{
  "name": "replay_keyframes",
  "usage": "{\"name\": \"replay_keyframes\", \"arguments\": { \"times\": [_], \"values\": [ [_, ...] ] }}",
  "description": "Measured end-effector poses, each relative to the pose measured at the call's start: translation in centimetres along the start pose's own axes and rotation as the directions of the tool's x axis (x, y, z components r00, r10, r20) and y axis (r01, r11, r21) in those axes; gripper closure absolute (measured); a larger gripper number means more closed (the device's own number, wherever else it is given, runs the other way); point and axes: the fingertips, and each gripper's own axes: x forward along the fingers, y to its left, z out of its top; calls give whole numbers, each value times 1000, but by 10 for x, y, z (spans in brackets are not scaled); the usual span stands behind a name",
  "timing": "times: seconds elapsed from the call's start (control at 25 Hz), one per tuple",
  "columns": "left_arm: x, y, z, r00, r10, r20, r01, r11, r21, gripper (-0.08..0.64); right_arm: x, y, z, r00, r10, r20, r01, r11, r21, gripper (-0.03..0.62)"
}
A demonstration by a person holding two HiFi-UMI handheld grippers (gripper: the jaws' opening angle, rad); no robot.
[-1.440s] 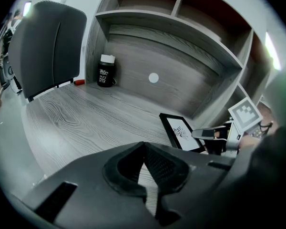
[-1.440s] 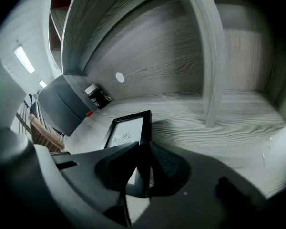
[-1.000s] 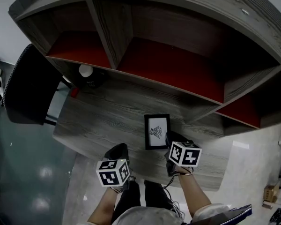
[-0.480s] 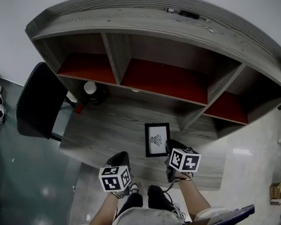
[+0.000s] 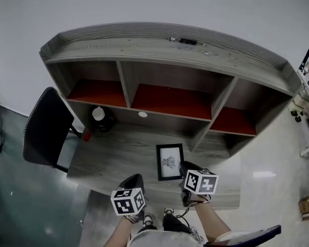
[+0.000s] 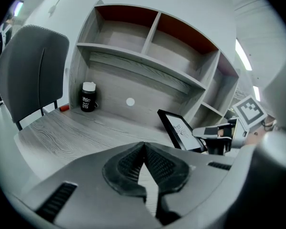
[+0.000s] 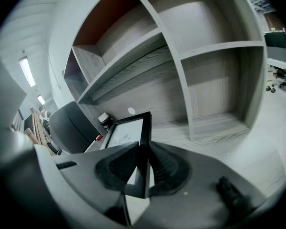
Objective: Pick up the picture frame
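A black picture frame (image 5: 169, 161) with a white sheet and a small line drawing hangs above the grey wooden desk (image 5: 118, 151). My right gripper (image 5: 183, 171) is shut on the frame's right edge; in the right gripper view the black rim (image 7: 143, 147) sits clamped between both pads. The left gripper view shows the frame (image 6: 180, 130) tilted, with the right gripper beside it. My left gripper (image 5: 135, 180) is at the desk's front edge, left of the frame, with its jaws shut (image 6: 144, 163) and nothing between them.
A shelf unit (image 5: 165, 81) with three red-backed compartments stands on the desk's far side. A dark jar with a white lid (image 5: 99, 118) and a small red thing (image 5: 86, 136) sit at the desk's back left. A black chair (image 5: 45, 127) stands to the left.
Both grippers have risen, and the frame has come up off the desk with the right one. The head view has tilted up and now takes in the whole shelf unit.
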Motion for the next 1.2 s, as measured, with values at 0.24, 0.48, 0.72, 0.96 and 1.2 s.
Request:
{"name": "replay_keyframes", "arguments": {
  "times": [0.24, 0.48, 0.72, 0.96, 1.2],
  "values": [
    [-14, -8, 14, 998, -39, 40, 38, 999, 23, 548, -27, 13, 12, 998, -16, 60, 16, 1000, -1, 508],
    [-26, -16, 20, 994, -88, 63, 86, 995, 47, 548, -55, 23, 16, 991, -41, 126, 41, 999, 8, 509],
    [-41, -25, 19, 989, -135, 67, 129, 987, 93, 548, -84, 31, 8, 980, -72, 184, 65, 997, 41, 508],
    [-49, -35, 20, 981, -182, 66, 172, 975, 141, 548, -102, 36, -5, 972, -97, 216, 83, 994, 74, 509],
    [-51, -44, 21, 976, -209, 62, 198, 970, 143, 548, -119, 38, -14, 968, -113, 224, 99, 992, 72, 509]
  ]
}}
